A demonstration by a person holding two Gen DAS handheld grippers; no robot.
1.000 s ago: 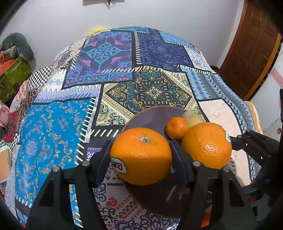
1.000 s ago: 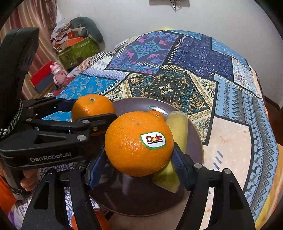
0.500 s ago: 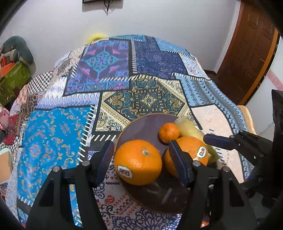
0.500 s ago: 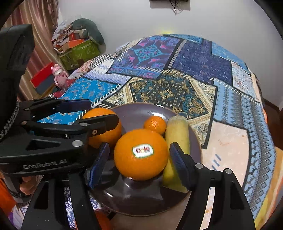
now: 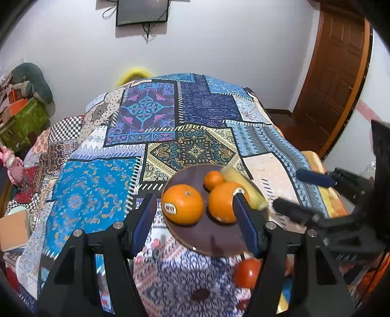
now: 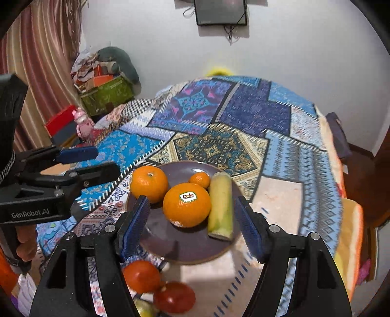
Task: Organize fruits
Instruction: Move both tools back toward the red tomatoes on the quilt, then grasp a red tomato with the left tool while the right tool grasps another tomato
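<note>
A dark round plate (image 6: 190,246) (image 5: 214,240) sits on the patterned bedspread. It holds two large oranges with stickers (image 6: 149,184) (image 6: 186,204), a small mandarin (image 6: 200,180) and a yellow-green cut piece of fruit (image 6: 220,206). In the left wrist view the oranges (image 5: 182,204) (image 5: 223,206) lie on the plate too. My left gripper (image 5: 195,219) is open and empty, above and behind the plate. My right gripper (image 6: 192,226) is open and empty, also drawn back above the plate. Two tomatoes (image 6: 141,276) (image 6: 174,297) lie in front of the plate.
The bedspread (image 5: 151,136) covers the whole bed. A wooden door (image 5: 334,73) is at the right; boxes and clutter (image 6: 104,90) stand at the left by a curtain. A screen (image 5: 142,11) hangs on the wall.
Both grippers let go of their oranges onto the plate, opened wide, and pulled back and up. The tomatoes in front of the plate came into view.
</note>
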